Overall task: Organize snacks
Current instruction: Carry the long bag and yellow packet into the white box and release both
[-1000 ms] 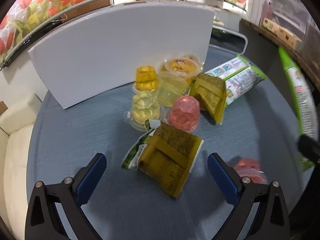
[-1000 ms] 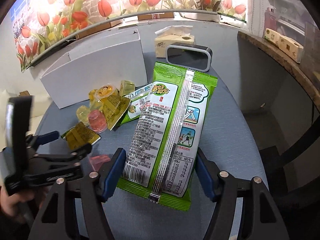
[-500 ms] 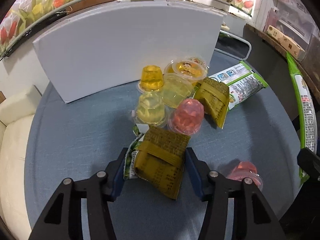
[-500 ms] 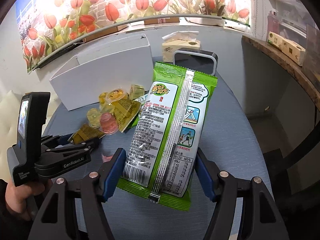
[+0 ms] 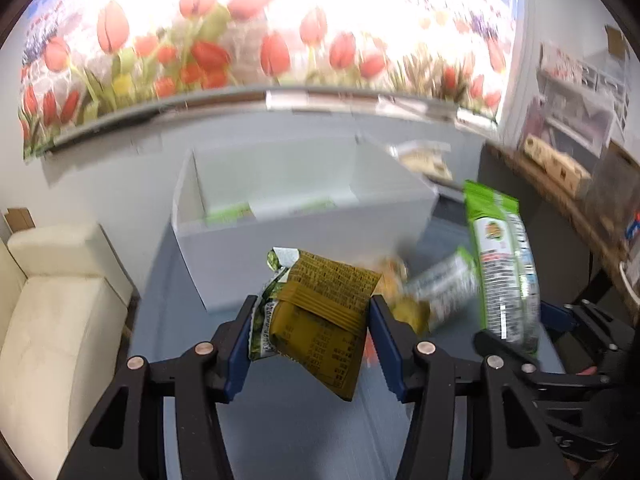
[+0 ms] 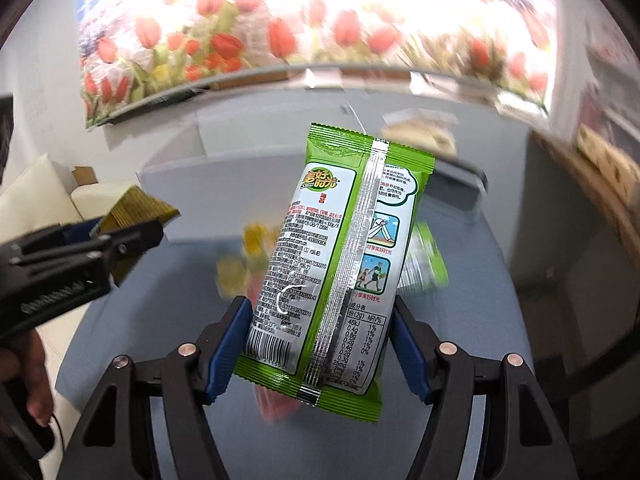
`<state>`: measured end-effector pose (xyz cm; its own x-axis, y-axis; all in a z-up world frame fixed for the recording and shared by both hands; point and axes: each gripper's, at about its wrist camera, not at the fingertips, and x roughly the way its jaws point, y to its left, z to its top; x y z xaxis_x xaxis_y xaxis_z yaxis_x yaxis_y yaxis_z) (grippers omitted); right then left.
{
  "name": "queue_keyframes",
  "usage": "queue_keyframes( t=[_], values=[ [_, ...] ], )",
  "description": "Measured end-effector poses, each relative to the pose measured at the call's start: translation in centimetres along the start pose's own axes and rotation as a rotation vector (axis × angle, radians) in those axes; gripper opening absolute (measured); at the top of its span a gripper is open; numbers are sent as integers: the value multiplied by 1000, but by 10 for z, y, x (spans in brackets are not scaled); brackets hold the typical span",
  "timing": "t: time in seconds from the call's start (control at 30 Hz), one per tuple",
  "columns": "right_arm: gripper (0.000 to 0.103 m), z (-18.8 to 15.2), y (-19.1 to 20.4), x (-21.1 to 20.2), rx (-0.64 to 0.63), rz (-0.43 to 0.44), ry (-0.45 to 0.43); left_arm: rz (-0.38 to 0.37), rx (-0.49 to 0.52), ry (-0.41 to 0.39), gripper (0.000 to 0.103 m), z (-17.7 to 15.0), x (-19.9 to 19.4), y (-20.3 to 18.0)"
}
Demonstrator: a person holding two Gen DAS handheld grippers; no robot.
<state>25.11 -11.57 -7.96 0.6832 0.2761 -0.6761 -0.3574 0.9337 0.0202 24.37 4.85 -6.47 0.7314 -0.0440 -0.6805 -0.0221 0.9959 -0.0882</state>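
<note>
My left gripper [image 5: 310, 340] is shut on a mustard-yellow snack packet [image 5: 324, 320] and holds it in the air before the open white box [image 5: 304, 216]. My right gripper [image 6: 320, 344] is shut on a long green snack bag [image 6: 340, 264], also lifted; that bag shows in the left wrist view [image 5: 502, 264] at the right. The left gripper and its yellow packet [image 6: 136, 210] show at the left of the right wrist view. Blurred jelly cups [image 6: 248, 256] and another green bag [image 5: 440, 288] lie on the grey-blue table [image 5: 288, 432] below.
The white box [image 6: 208, 184] has a green packet [image 5: 228, 212] inside. A tissue pack [image 5: 424, 158] and a dark device [image 6: 460, 196] stand behind it. A cream sofa [image 5: 52, 320] is to the left, a wooden shelf [image 5: 560, 176] to the right.
My left gripper closed on the yellow packet and lifted it off the table toward the box. My right gripper rose with the green bag. Both views are motion-blurred now.
</note>
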Motion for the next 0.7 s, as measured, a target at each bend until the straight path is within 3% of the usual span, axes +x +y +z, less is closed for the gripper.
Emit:
queue_keyframes(
  t=[0.13,0.23,0.37,0.6,0.7],
  values=[
    [73,50,11,20,-80,23,-30,17,-24,-48,59,41,6,18],
    [73,84,16,40,-122,39,-38,72,-10,-67,59,67,19,29],
    [73,121,17,67,-139,-3,-39,58,-56,-52,59,97,46,45],
    [73,159,22,116,-156,12,1,66,-54,-9,59,123,87,65],
    [81,166,22,133,-143,31,26,52,-72,6,66,124,99,71]
  ],
)
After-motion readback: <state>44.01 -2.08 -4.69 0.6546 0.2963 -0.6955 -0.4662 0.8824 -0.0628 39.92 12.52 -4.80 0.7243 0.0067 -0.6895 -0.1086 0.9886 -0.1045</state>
